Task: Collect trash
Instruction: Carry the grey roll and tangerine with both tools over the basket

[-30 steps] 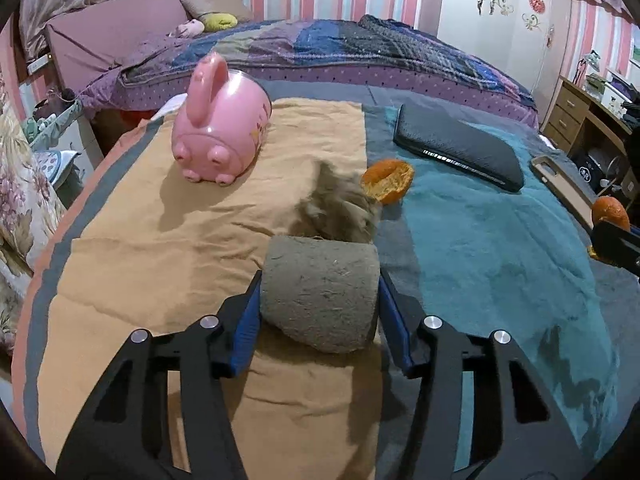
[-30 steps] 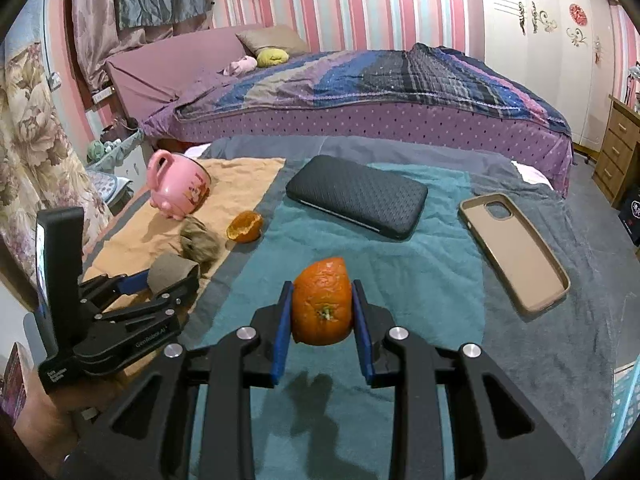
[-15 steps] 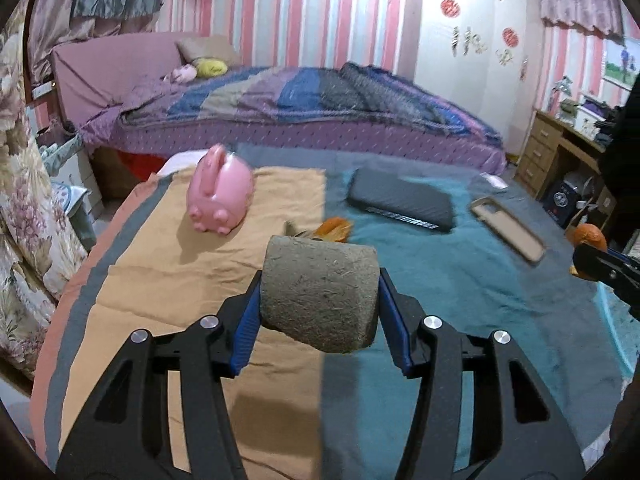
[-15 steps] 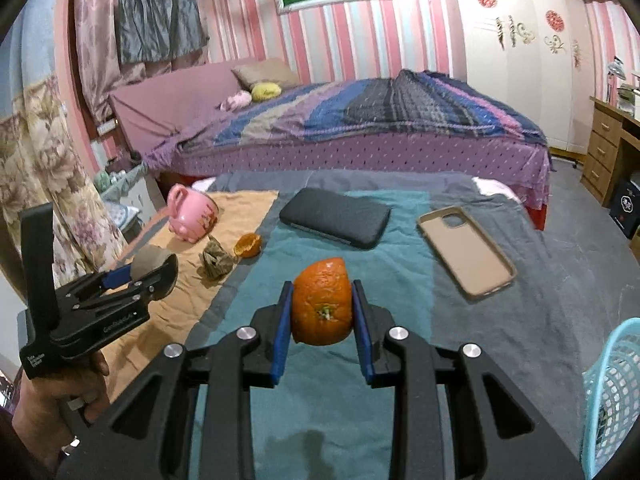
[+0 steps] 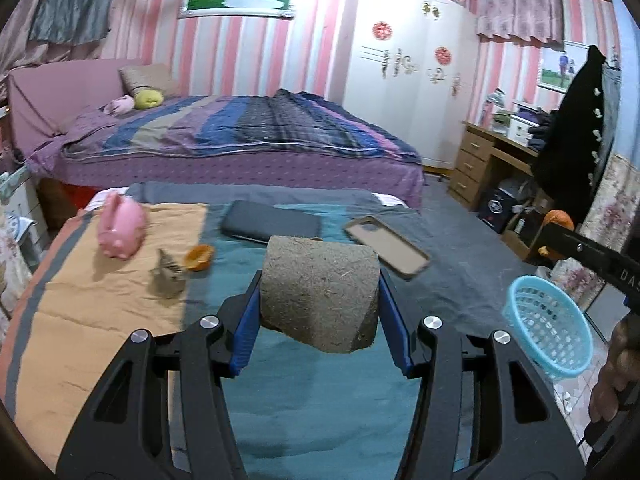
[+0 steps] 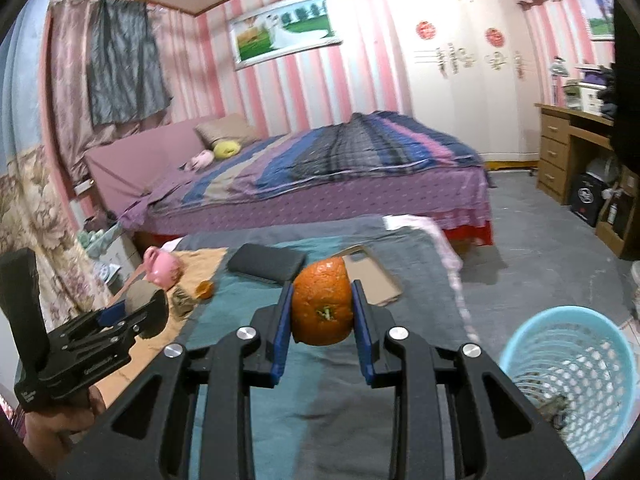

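**Both grippers carry trash, the blue basket stands at the right**

A light blue plastic basket [image 6: 568, 384] with a lattice wall stands on the floor at the right side of the low bed. In the right wrist view some grey-green crumpled scraps [image 6: 554, 410] lie on its bottom; I cannot tell what they are.

The left gripper [image 5: 320, 300] is clamped on a cardboard roll [image 5: 320, 290]. The roll is grey-brown, with a rough fibrous surface, and it lies across between the blue pads, above the teal blanket [image 5: 320, 400]. The right gripper [image 6: 322, 308] is clamped on a piece of orange peel [image 6: 322, 306]. The peel is a rounded cap, bright orange, with the small green stem mark facing the camera.

On the bed more things remain. A second orange peel [image 5: 198, 257], open side up, lies at the border of the orange cloth [image 5: 100, 312] and the teal blanket. Just beside it, on the cloth, lies a crumpled brownish wrapper [image 5: 167, 278]. A pink pig-shaped cup [image 5: 120, 232] lies on its side further back. A dark flat case [image 5: 272, 226] and a beige phone case [image 5: 388, 246] lie on the blanket, near each other.
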Available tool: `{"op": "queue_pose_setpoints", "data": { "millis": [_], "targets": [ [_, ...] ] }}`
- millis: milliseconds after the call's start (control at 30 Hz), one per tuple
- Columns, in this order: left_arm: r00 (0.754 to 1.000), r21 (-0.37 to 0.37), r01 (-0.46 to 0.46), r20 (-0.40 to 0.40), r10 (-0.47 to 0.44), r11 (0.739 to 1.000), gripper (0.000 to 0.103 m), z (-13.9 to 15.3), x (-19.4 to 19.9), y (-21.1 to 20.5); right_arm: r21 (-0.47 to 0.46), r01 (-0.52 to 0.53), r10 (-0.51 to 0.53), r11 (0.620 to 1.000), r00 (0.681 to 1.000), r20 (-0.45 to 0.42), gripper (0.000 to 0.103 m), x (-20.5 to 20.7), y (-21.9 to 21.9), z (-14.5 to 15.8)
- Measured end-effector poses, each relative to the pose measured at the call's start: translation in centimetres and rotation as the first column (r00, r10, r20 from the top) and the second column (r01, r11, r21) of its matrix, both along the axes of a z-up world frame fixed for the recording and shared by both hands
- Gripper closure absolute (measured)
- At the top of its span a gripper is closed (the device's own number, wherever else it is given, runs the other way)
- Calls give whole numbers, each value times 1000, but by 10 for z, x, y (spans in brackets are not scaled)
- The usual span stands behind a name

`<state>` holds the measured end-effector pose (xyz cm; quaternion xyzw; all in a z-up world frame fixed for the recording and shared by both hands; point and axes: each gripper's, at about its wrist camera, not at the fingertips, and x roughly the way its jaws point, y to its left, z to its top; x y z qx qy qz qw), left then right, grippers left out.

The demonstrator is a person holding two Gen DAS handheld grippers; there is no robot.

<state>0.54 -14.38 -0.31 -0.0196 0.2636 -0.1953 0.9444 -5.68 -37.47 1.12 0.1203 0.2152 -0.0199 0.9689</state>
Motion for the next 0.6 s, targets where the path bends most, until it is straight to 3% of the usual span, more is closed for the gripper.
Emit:
{"op": "queue_pose_setpoints", "data": {
  "millis": [333, 600],
  "targets": [
    [999, 9, 40, -10, -40, 999, 50, -6, -1, -38, 31, 109, -110, 994, 994, 6, 75, -30, -65, 2],
    [999, -24, 49, -6, -49, 999, 50, 7, -2, -53, 25, 153, -153, 988, 988, 2, 75, -41, -96, 3]
  ]
}}
